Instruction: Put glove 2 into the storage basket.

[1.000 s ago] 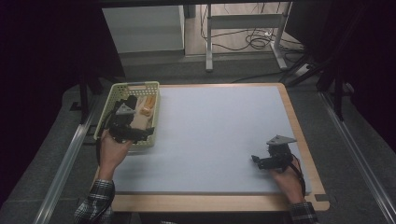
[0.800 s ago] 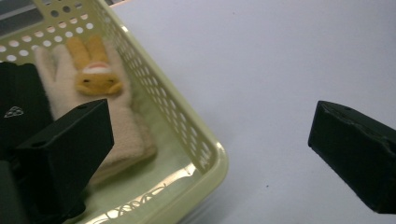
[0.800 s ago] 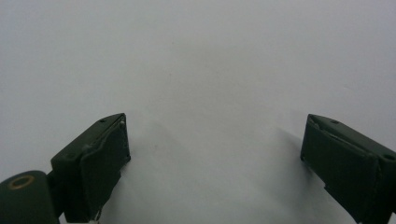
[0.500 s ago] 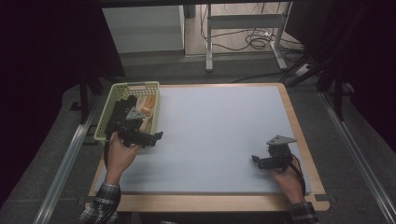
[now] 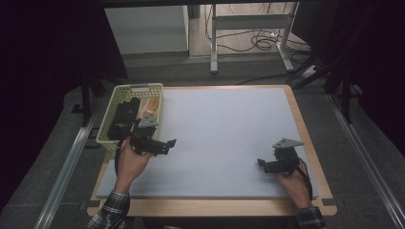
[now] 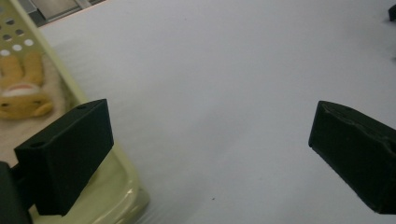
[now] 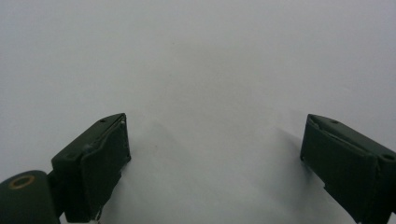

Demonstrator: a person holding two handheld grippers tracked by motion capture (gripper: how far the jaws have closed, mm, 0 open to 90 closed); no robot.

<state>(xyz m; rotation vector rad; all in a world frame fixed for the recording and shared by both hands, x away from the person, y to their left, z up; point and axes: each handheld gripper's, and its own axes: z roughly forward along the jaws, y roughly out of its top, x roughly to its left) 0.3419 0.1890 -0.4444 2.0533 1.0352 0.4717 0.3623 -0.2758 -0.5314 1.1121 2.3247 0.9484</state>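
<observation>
Hovering beside the basket (image 5: 136,90), left hand-held gripper (image 5: 167,143) spread, empty. Right hand-held gripper (image 5: 261,163) spread too. Plush toy (image 6: 21,91) looks soft, light; pinch mid-body.

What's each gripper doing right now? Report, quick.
Left gripper: open, holding nothing, beside the basket.
Right gripper: open, holding nothing, low over the mat.

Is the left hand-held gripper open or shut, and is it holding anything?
Open and empty: the left hand-held gripper has its jaws wide apart, with bare mat between them.
</observation>
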